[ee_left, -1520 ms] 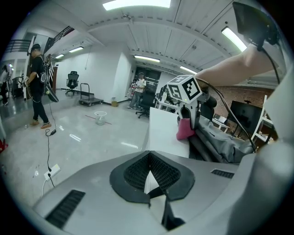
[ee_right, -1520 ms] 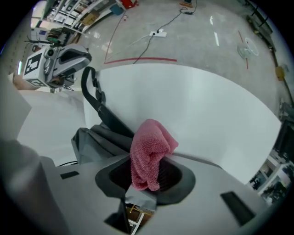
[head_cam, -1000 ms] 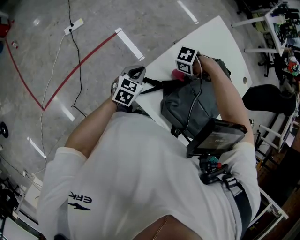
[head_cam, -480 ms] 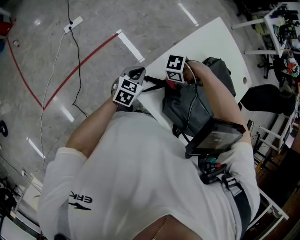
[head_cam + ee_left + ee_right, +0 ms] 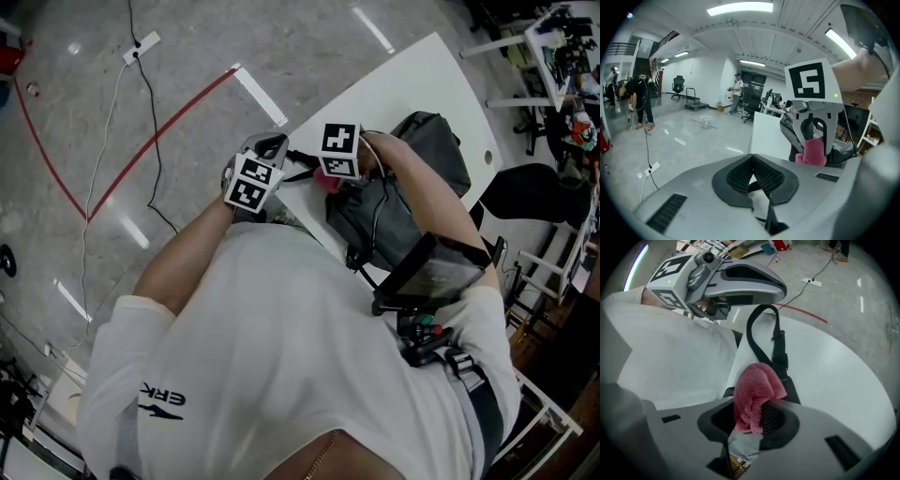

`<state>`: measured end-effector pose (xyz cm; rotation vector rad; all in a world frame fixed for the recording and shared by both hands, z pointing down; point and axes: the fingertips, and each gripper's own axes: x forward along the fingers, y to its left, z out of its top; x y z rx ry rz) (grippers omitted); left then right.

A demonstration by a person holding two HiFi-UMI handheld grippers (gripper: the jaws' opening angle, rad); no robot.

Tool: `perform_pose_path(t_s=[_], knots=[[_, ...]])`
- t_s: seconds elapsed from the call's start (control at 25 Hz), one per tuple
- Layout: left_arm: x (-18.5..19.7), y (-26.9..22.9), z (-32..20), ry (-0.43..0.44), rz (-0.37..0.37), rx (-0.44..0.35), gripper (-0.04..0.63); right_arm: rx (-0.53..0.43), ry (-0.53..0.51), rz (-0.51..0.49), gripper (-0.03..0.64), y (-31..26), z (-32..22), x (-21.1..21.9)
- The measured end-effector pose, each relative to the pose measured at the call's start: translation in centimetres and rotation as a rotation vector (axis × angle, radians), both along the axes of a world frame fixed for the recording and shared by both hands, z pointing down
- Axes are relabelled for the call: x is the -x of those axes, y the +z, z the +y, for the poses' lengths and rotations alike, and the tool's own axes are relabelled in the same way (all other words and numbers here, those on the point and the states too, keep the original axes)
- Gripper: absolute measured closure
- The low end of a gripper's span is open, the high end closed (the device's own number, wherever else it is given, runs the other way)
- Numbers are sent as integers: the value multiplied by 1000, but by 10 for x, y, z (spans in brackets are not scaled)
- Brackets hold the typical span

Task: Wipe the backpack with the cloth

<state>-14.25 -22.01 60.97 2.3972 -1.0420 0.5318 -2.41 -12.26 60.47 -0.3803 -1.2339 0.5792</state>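
A grey backpack (image 5: pixel 424 155) lies on the white table (image 5: pixel 422 80). One black strap (image 5: pixel 776 341) runs from it to my left gripper (image 5: pixel 272 150), which is shut on the strap's looped end at the table's near-left edge. My right gripper (image 5: pixel 330 178) is shut on a bunched pink cloth (image 5: pixel 756 390) and holds it at the backpack's left end, close to the left gripper. From the left gripper view, the right gripper (image 5: pixel 814 140) hangs with the cloth (image 5: pixel 812 153) just above the bag. The left gripper's pads (image 5: pixel 761 176) meet.
A black chair (image 5: pixel 530 197) stands right of the table. A dark tablet-like device (image 5: pixel 433 274) hangs at the person's waist over the bag's near end. Red tape (image 5: pixel 159 127) and a white cable (image 5: pixel 108 117) cross the floor on the left. People stand far off (image 5: pixel 637 101).
My right gripper has carried the pink cloth leftward across the backpack toward the left gripper. The left gripper has stayed where it was, still on the strap.
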Motion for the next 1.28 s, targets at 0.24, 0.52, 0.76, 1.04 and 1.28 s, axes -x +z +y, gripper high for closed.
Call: perform_pose_path(t_s=[0.24, 0.52, 0.76, 1.04, 1.28], knots=[[-3, -5, 3, 15, -2, -9, 592, 38, -10, -48, 503, -6, 25, 9], [-6, -5, 0, 43, 1, -14, 592, -21, 115, -119, 503, -6, 14, 15], [-22, -9, -9, 103, 5, -46, 592, -276, 519, -330, 503, -11, -30, 14], [-93, -24, -18, 299, 13, -104, 592, -728, 1007, -451, 503, -39, -93, -68], [-173, -36, -7, 463, 23, -132, 592, -958, 1351, -482, 503, -64, -104, -174]])
